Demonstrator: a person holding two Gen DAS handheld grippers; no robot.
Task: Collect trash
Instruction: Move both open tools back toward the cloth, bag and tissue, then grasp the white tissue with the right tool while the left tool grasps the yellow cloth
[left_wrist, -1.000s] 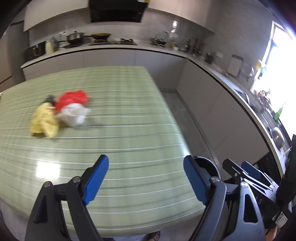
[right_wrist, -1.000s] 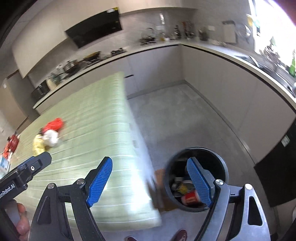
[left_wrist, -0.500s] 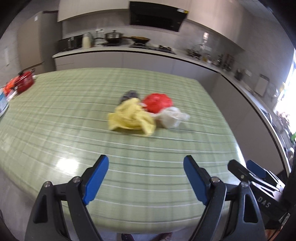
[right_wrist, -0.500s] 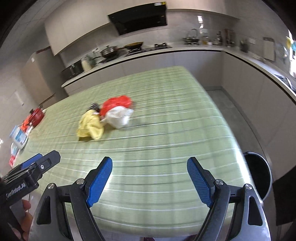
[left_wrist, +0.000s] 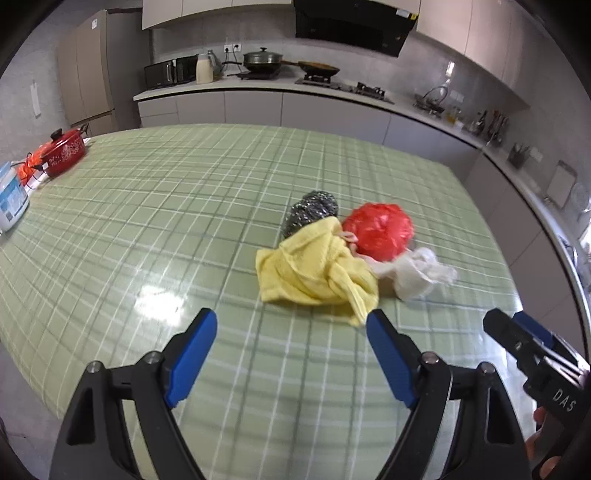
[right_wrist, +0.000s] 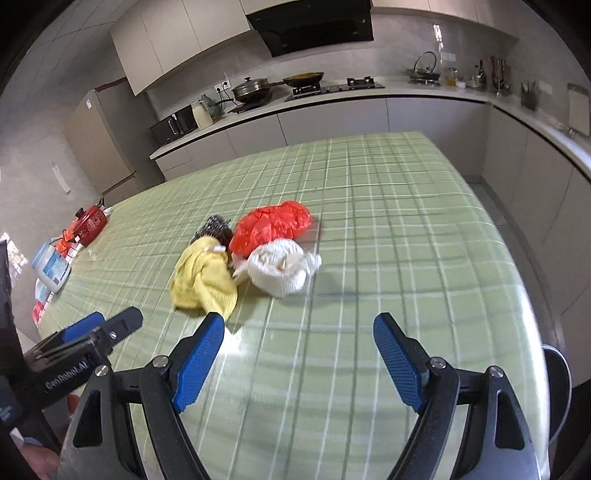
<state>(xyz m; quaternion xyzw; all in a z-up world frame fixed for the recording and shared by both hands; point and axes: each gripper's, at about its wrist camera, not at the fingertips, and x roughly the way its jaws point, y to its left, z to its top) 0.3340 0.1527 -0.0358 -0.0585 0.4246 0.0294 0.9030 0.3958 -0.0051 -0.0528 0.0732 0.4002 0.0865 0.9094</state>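
A small heap of trash lies on the green checked table (left_wrist: 147, 229) (right_wrist: 388, 221): a crumpled yellow cloth (left_wrist: 317, 273) (right_wrist: 205, 280), a red plastic bag (left_wrist: 378, 230) (right_wrist: 273, 225), a white crumpled wad (left_wrist: 421, 275) (right_wrist: 282, 267) and a steel scouring ball (left_wrist: 312, 212) (right_wrist: 214, 227). My left gripper (left_wrist: 291, 354) stands open above the near table edge, just short of the yellow cloth, nothing between its blue pads. My right gripper (right_wrist: 299, 358) is open too, a little short of the white wad. Each gripper shows at the other view's edge.
A black bin (right_wrist: 557, 387) peeks out past the table's right corner. At the table's far left stand a red pot (left_wrist: 62, 155) (right_wrist: 90, 223) and a white-blue container (left_wrist: 11, 201) (right_wrist: 51, 267). Kitchen counters with pans run along the back and right walls.
Both views have swung left, from the floor and bin to the table. The trash heap now lies close in front of both grippers. The jaws stayed open.
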